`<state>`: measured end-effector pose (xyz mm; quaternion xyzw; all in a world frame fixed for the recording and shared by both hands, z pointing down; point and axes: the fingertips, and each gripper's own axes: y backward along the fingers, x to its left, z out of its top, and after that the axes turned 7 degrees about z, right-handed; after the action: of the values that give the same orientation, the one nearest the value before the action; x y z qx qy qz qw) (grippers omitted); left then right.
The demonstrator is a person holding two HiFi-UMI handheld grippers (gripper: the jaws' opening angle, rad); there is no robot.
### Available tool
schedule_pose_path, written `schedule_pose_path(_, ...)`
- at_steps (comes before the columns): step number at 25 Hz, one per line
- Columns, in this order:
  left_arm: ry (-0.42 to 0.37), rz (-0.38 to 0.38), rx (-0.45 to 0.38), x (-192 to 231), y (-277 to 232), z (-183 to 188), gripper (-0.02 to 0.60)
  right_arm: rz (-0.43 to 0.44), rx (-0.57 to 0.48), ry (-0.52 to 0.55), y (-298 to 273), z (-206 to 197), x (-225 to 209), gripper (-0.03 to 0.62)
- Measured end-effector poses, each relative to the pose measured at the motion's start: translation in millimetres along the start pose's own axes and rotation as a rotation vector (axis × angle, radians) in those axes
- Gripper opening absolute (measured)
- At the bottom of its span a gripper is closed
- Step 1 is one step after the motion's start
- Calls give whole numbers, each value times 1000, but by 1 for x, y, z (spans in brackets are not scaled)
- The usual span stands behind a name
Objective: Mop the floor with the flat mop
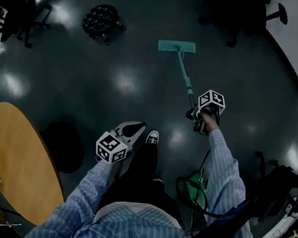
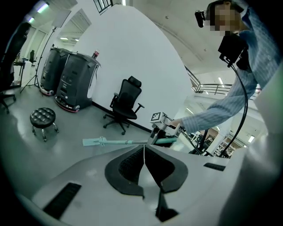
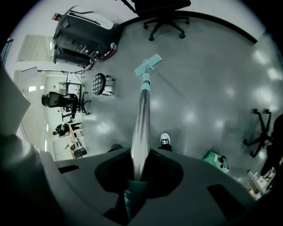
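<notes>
Right tongs (image 1: 195,115) clamped on flat mop (image 1: 176,47) handle near top end, likely for one-handed push. Mop head flat on floor (image 1: 115,82), well ahead of shoe (image 1: 152,138). Left tongs (image 1: 132,128) pressed together, empty, beside leg, seemingly clear of stroke.

Flat mop (image 1: 176,47): teal rect. head, apparently flat on dark glossy floor (image 1: 110,115), well ahead of person. Pole teal near head, silver higher up, slants back to right gripper (image 1: 194,116), teal grip end clamped in jaws.
</notes>
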<state>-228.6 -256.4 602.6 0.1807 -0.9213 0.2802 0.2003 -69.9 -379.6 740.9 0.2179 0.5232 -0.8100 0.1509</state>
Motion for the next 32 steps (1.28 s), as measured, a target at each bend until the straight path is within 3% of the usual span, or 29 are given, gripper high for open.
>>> schedule_pose_path(7, 56, 8, -7, 38, -6, -2, 9, -7, -26, 8, -9, 107, 51, 55)
schedule_pose_path(18, 173, 130, -39, 76, 10, -22, 9, -1, -88, -7, -21, 233, 117, 55)
schedule_pose_path(24, 201, 149, -20, 74, 20, -47, 9, 13, -99, -19, -26, 239, 131, 55)
schedule_pose_path(32, 162, 154, -53, 50, 27, -33, 9, 14, -67, -17, -21, 172, 92, 55)
